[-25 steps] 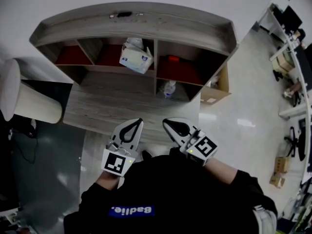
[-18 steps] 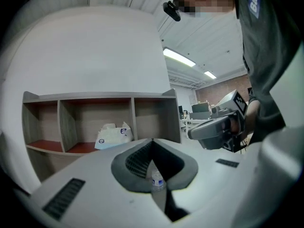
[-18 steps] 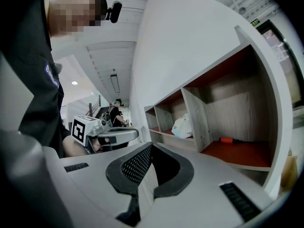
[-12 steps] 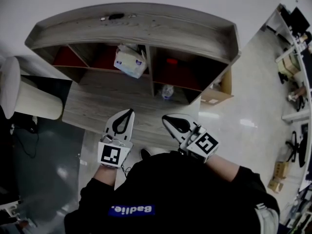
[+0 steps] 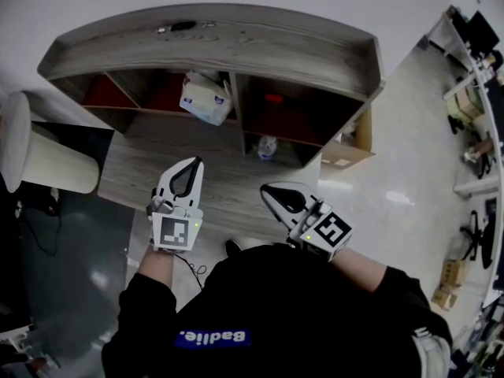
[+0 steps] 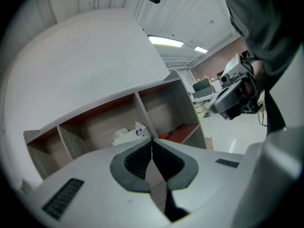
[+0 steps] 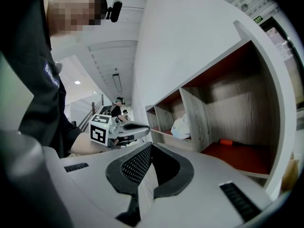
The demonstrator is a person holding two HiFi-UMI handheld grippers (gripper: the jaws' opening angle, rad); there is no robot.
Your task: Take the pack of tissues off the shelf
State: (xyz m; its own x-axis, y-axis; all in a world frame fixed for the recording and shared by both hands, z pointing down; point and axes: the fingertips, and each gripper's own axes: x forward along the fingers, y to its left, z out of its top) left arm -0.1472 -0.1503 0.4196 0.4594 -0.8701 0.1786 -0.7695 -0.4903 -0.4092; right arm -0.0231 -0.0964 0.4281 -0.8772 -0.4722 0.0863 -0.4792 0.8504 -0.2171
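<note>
Left gripper (image 5: 193, 162) was held out ahead of the torso, both jaws pressed together pad to pad and the tips pointing forward. Its marker cube (image 5: 175, 233) sat behind the jaws, over a bare left wrist (image 5: 157, 260) and a dark left sleeve (image 5: 142, 313). Right gripper (image 5: 266, 188), likewise closed tip to tip, was held beside it and apart from it, angled inward toward the left jaws. Its own cube (image 5: 332, 229) sat behind the jaws, ahead of the right forearm (image 5: 356, 268).
</note>
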